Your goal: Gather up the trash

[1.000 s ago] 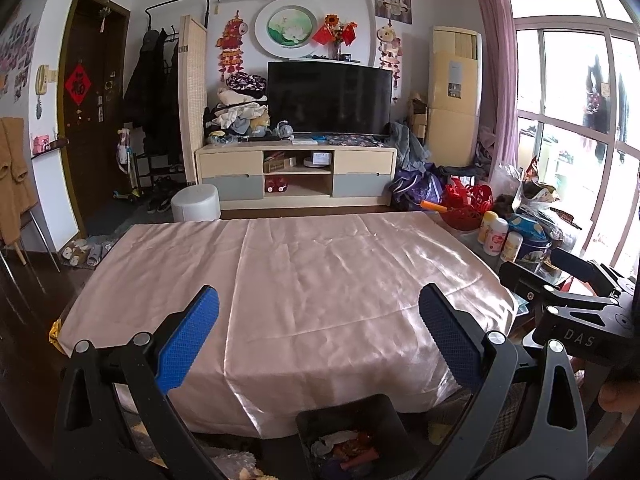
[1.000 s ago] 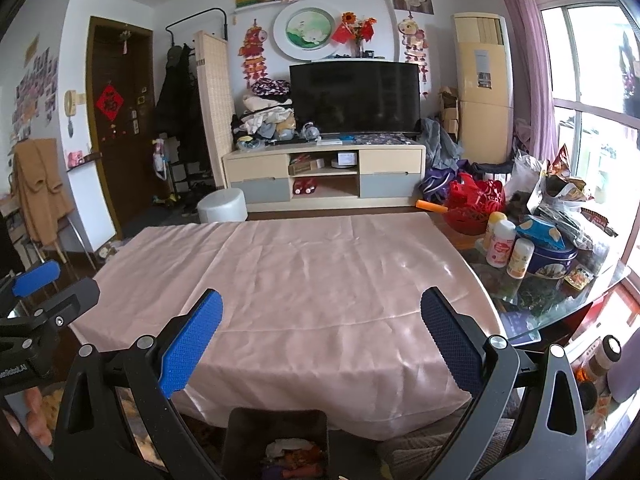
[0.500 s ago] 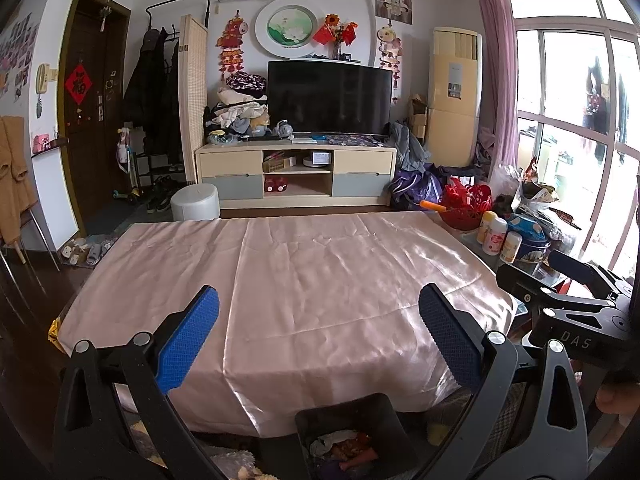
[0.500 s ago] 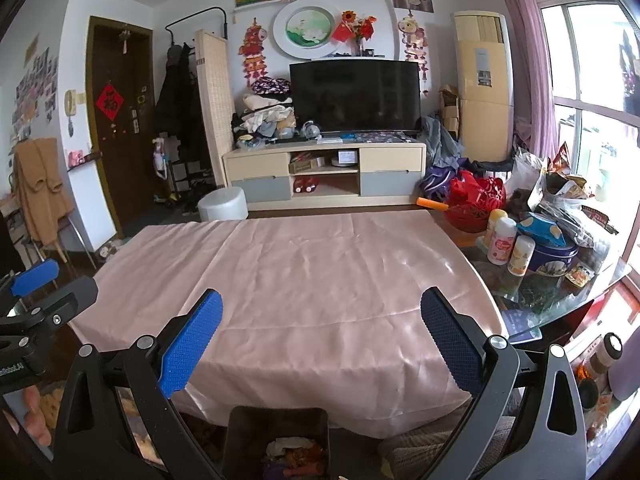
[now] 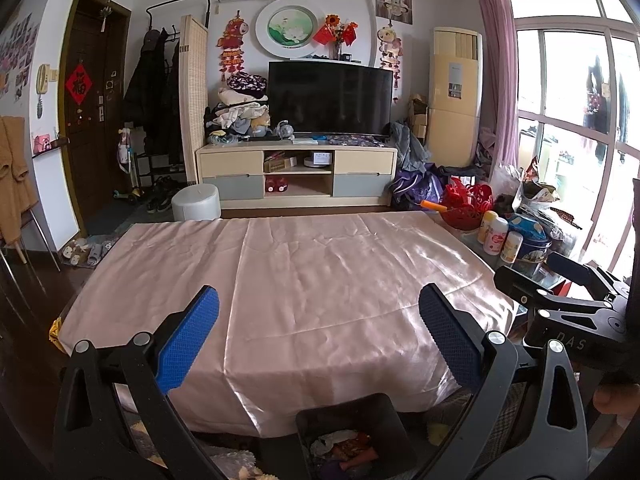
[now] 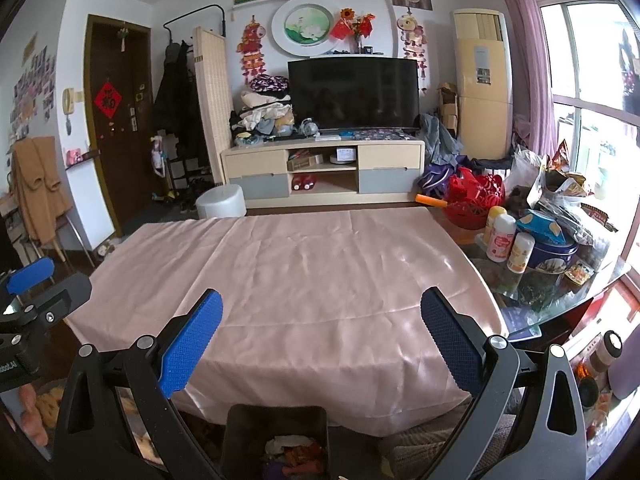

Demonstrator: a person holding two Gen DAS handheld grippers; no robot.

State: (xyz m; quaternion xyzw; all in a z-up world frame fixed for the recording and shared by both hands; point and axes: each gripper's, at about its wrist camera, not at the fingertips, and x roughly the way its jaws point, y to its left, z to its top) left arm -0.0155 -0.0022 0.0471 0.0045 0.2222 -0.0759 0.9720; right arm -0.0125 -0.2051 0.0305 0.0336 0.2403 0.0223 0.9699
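A dark trash bin (image 5: 320,428) stands on the floor below the table's near edge, with crumpled white, orange and red scraps inside; it also shows in the right wrist view (image 6: 240,432). My left gripper (image 5: 319,322) is open and empty, held above the bin and the near edge of the pink-clothed table (image 5: 304,280). My right gripper (image 6: 321,324) is open and empty, beside it to the right. The right gripper's body shows at the right of the left wrist view (image 5: 568,308). No loose trash shows on the pink cloth (image 6: 296,264).
Bottles (image 6: 502,238), a blue tin (image 6: 554,250), snack bags and a red basket (image 6: 474,200) crowd the glass table end at right. A white stool (image 6: 221,201) and a TV cabinet (image 6: 322,174) stand beyond the table. A chair with a brown garment (image 6: 38,188) is at left.
Both grippers have stayed open and almost still. The views have shifted only slightly.
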